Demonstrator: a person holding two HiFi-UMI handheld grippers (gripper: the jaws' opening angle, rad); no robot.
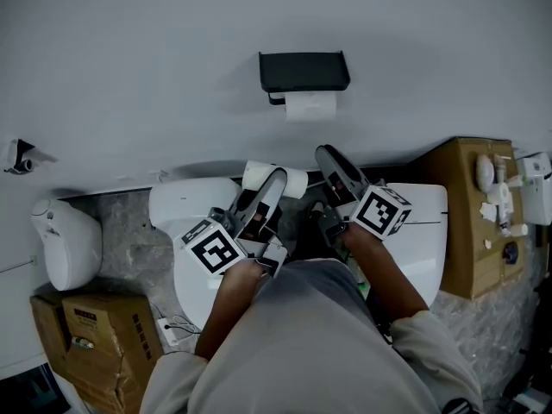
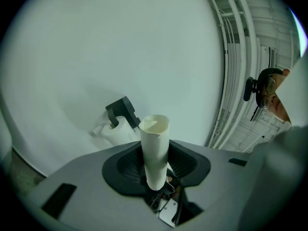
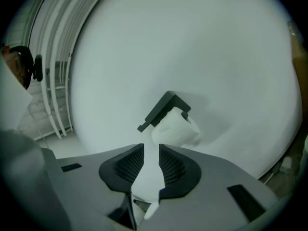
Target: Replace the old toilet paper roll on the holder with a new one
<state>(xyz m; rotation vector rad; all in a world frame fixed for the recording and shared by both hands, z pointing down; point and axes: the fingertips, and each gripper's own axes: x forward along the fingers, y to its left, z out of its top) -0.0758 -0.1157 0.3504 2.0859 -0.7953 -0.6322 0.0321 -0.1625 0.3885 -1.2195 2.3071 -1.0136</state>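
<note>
While a paper roll [image 1: 310, 106] hangs on the holder [image 1: 304, 70], upper centre of head view, left gripper view, left claw [image 2: 155, 152] clenched on a pale upright tube [image 2: 154, 134], right gripper view, right claw [image 3: 147, 153] a narrow slit, grasping nothing.

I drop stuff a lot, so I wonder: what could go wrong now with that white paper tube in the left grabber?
The slim white paper tube sits clamped in the left gripper with much of it sticking out past the pads, so it might tilt or slip out and fall.
Its thin wall might crumple if squeezed harder.
A white paper roll hangs on the black wall holder just ahead; a gripper swung close could bump it.
</note>
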